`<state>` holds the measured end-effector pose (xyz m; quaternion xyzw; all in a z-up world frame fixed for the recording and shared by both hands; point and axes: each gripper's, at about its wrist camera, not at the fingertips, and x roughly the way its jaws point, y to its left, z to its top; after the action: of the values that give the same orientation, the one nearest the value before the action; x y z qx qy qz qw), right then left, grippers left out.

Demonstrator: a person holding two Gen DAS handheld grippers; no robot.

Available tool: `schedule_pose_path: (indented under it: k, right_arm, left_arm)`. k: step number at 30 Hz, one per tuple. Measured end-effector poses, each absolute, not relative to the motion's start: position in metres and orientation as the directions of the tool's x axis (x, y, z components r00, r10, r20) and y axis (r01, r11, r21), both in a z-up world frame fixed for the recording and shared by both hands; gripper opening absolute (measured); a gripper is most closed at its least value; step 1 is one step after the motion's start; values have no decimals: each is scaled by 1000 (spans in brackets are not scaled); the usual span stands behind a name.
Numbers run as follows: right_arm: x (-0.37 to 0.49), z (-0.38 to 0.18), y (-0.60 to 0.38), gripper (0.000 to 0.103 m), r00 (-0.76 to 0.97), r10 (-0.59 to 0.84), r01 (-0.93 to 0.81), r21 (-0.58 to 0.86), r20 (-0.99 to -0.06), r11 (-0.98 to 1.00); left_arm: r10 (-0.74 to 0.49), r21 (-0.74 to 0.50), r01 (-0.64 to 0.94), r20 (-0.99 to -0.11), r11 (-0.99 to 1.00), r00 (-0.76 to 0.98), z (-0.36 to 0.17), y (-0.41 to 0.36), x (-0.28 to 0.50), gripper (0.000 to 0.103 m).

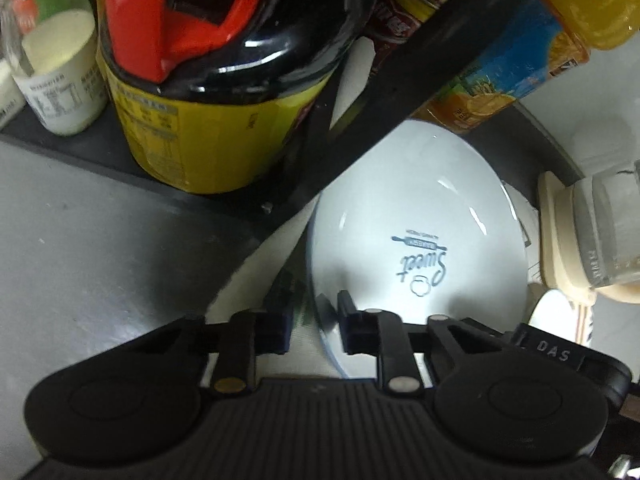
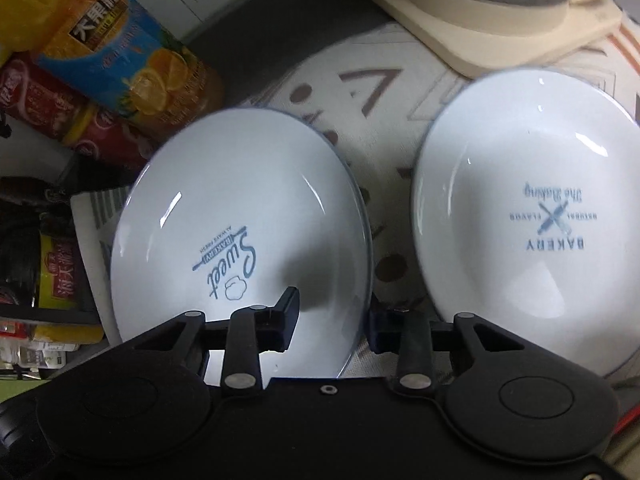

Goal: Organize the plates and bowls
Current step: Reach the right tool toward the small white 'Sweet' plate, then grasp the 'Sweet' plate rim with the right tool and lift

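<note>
Dim indoor light, glare streaks on plates (image 2: 240, 216), fisheye-bent edges — soft blur

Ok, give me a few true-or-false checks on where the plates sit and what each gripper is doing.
1. Both plates lie on the patterned cloth. True: the Sweet plate and the BAKERY plate.
2. The plates are stacked. False: they sit side by side, apart.
3. The right gripper straddles the Sweet plate's rim. True.
4. The left gripper is open over bare cloth. False: it pinches the Sweet plate's rim.
</note>
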<state>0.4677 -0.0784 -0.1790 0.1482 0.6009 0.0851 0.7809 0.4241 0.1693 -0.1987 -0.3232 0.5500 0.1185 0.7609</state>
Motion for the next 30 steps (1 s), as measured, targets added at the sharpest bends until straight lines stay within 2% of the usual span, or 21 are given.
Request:
schedule_pose_path:
  k: [4,7,10,15,20,30]
  right_arm:
    - [469,-180,-78,38,276,326,25,346,-904,938]
    - [468,-180,-79,22,295,297,30,320,-908,947]
    - [464,-178,-86,17,316,309,56,343,-897,938]
    - [448,-163,-95,11,394,322,6,353,-861,936]
    - [434,-135,-94,10,475,312,-79,313,-823,946]
    - [404,-130,-90,10,485,306,-76,309,-820,948]
  left_arm:
    - [-188,-379,-544,-908,749,374,-203,167,425,14]
    - [-186,-391,-544,-901,743,393,-202,165,418,12]
    - [-198,-411,-533,-890,740,411,-201,164,413,12]
    - [-171,-402,-493,-878,772,448,-183,158,410,12]
    - [-173,-408,-450,-862,795,476,-168,156,401,13]
    - [-157,-386,-425,-862,819,482,-157,149,367,13]
